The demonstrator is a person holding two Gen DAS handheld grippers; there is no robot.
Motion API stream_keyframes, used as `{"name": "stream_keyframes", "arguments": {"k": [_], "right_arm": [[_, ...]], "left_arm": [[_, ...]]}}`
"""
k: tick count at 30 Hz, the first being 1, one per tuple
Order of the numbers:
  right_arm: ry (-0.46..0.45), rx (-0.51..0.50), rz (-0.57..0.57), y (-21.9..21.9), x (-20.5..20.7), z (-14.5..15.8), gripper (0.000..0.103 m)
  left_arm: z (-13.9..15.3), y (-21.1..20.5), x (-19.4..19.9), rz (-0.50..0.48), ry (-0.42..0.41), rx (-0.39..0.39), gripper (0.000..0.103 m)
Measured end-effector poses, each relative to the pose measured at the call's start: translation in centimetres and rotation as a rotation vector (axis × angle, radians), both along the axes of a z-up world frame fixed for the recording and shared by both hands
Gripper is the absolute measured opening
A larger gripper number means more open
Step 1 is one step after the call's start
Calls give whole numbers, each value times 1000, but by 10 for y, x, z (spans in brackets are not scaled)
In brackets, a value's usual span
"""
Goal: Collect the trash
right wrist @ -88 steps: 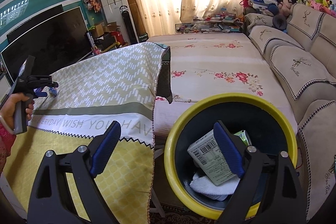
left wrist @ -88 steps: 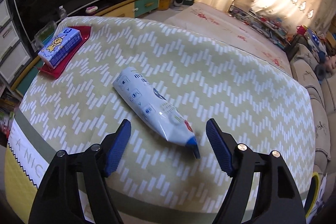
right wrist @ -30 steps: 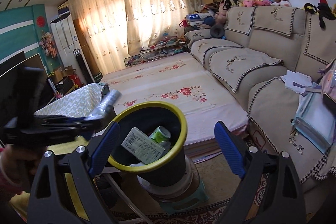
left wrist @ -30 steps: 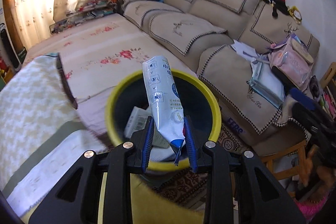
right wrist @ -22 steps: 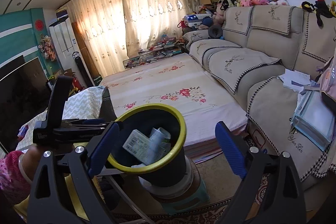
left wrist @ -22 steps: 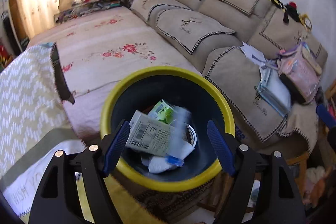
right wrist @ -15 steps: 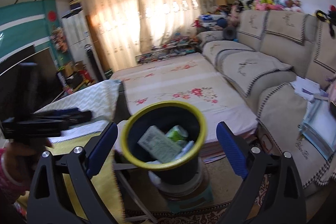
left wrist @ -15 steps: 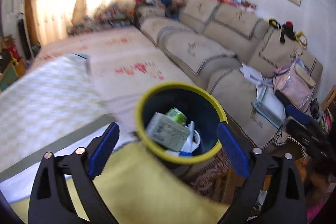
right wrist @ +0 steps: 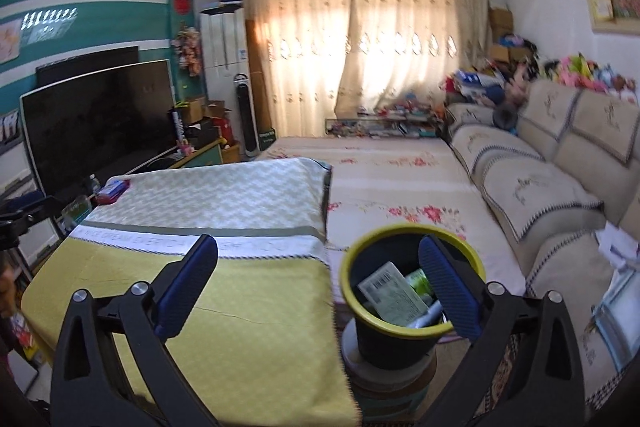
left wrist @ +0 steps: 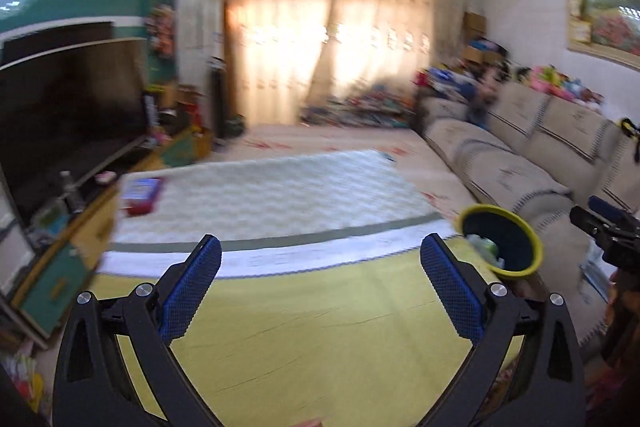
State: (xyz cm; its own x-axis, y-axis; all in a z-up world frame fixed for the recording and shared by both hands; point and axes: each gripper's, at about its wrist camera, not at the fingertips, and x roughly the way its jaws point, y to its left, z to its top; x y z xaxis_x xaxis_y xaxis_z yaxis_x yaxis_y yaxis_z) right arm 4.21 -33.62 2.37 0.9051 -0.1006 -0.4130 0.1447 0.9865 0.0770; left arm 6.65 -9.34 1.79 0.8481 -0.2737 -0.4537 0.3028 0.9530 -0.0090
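Both claws stand wide apart with nothing between their pads: the left gripper (left wrist: 320, 281) has just been opening and hangs empty over the yellow-green tablecloth (left wrist: 304, 327), and the right gripper (right wrist: 318, 283) has just spread a little wider too, one blue pad framing the bin (right wrist: 412, 307) beside the table. The trash already gathered lies in that yellow-rimmed bin: a flat cardboard box (right wrist: 390, 291) with a barcode, a green packet and a pale tube (right wrist: 428, 315) leaning against the wall. What looks left on the table is the small blue box (right wrist: 114, 189) on a red tray (right wrist: 108, 198) at the far corner, if it counts as trash. It is probably light, thin card, stiff enough to pinch across its short sides but easy to crush, so a gentle squeeze at mid-length should do; the tray under it may slide on the cloth. The right wrist view is sharp and looks down into the bin, showing its contents clearly; the left wrist view is smeared with motion, shows the bin only as a small ring at the right, but catches the other gripper at its right edge.
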Motion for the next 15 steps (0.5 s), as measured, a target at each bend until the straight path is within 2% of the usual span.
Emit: {"name": "stream_keyframes", "arguments": {"k": [6,11,15], "right_arm": [[-6,-14,79,30,-10,10,96],[-15,-6,95,41,-19,13,96],[-13,-2,92,46,-22,14,96]], "left_arm": [[4,51,-36,82,-16,-37,98],[6,68,-63,124,-57,-31,98],[3,79,-76,144,-53,-54,98]]}}
